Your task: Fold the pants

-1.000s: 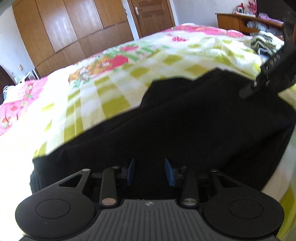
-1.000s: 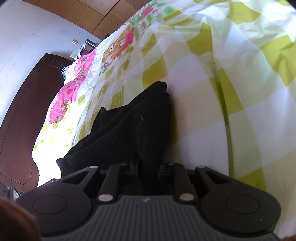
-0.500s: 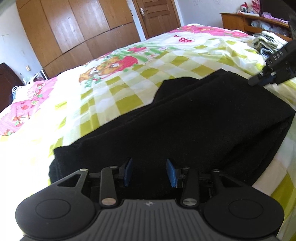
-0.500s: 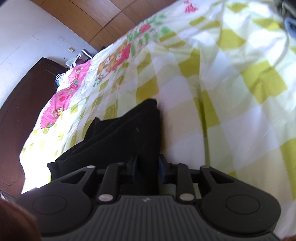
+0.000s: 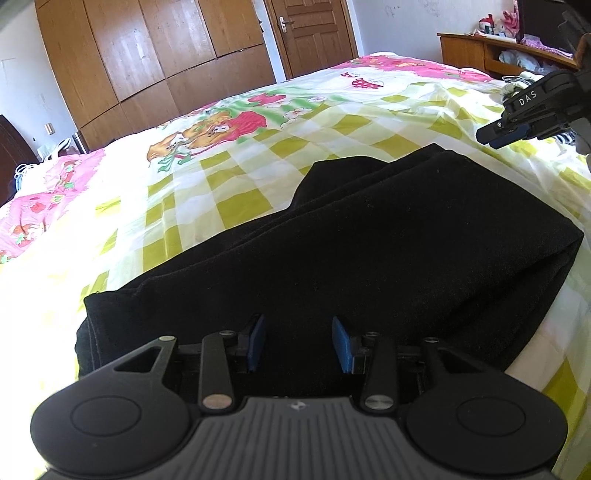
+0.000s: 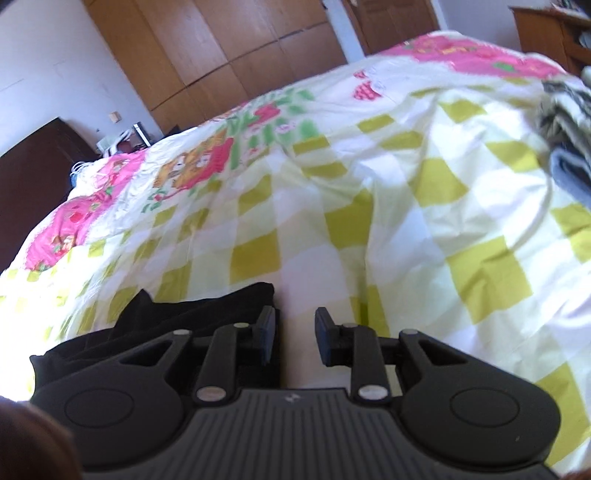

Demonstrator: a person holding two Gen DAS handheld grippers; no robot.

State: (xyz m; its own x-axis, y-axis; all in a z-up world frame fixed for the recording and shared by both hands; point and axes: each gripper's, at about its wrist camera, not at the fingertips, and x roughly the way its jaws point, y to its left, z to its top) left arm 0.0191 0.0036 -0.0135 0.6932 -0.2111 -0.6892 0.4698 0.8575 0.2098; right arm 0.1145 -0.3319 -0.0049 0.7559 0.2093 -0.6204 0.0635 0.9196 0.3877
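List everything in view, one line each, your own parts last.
pants: one, black, folded on the bed
bedspread: one, yellow-green checks with pink cartoon print, covering the bed
wardrobe: one, brown wood, far wall
door: one, brown, beside the wardrobe
shelf: one, brown, far right
folded clothes: a pile, striped and grey, bed's right edge
left tongs: open, over the pants
right tongs: open, beside the pants' edge
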